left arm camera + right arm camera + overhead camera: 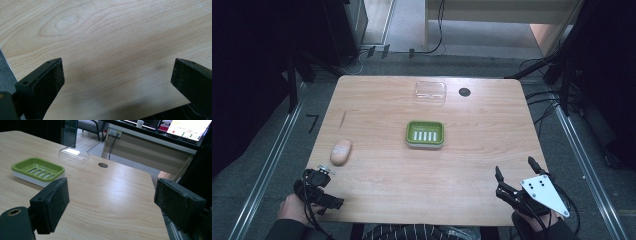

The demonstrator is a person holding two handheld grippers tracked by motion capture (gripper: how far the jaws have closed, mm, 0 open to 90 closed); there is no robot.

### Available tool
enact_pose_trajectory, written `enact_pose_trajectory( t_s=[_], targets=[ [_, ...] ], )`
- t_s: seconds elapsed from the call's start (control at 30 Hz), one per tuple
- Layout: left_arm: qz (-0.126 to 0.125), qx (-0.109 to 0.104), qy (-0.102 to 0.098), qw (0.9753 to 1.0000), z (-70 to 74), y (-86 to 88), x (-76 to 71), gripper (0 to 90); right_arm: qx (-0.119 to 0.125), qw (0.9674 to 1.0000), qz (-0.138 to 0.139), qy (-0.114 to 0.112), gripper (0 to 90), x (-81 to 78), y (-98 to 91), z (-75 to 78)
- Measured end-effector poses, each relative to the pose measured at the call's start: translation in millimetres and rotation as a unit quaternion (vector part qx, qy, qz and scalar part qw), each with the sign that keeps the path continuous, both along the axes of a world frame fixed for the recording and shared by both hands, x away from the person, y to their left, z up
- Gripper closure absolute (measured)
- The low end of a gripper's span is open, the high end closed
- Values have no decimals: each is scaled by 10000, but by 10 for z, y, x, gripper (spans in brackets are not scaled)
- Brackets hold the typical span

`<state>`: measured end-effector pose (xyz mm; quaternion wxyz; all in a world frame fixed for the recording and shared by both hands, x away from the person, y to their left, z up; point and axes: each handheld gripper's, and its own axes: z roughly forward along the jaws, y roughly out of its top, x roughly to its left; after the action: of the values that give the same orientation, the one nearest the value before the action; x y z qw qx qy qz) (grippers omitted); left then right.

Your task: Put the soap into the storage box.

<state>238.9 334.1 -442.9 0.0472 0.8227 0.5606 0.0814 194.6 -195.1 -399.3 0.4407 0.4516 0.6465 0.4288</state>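
Observation:
A green soap dish [425, 134] with a slotted insert sits at the middle of the wooden table [472, 165]. A pale pink bar of soap [341, 151] lies to its left, near the table's left edge. My left gripper [324, 189] hangs over the front left corner, just in front of the soap; in the left gripper view it [117, 67] is open over bare wood. My right gripper [514, 166] stands open at the front right corner, pointing toward the far side. The right gripper view shows it [112, 185] empty, with the soap dish [37, 171] ahead to the left.
A clear plastic lid [430, 92] lies near the table's far edge, with a dark round hole [464, 92] in the tabletop beside it. Both appear in the right gripper view, the lid [74, 153] and the hole [103, 165]. Cables and dark stands surround the table.

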Motion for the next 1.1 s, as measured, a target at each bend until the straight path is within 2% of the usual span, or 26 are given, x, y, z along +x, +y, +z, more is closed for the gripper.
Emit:
enact_pose_trajectory(
  t_s=[0.2,0.57,0.8,0.9,1.1],
  targets=[
    [28,8,32,10000,5,10,-7,0,-7,10000,13,19,134,10,12,-1],
    [102,15,-83,9999,17,31,8,0,7,10000,85,11,134,43,10,-8],
    [161,-67,-178,9997,3,70,71,0,51,10000,68,-6,134,58,32,5],
    [194,-140,-178,9996,10,93,103,0,-104,9998,162,27,135,67,77,3],
    [209,-194,-274,9992,46,70,253,0,-45,9999,124,36,135,58,64,3]
  ],
)
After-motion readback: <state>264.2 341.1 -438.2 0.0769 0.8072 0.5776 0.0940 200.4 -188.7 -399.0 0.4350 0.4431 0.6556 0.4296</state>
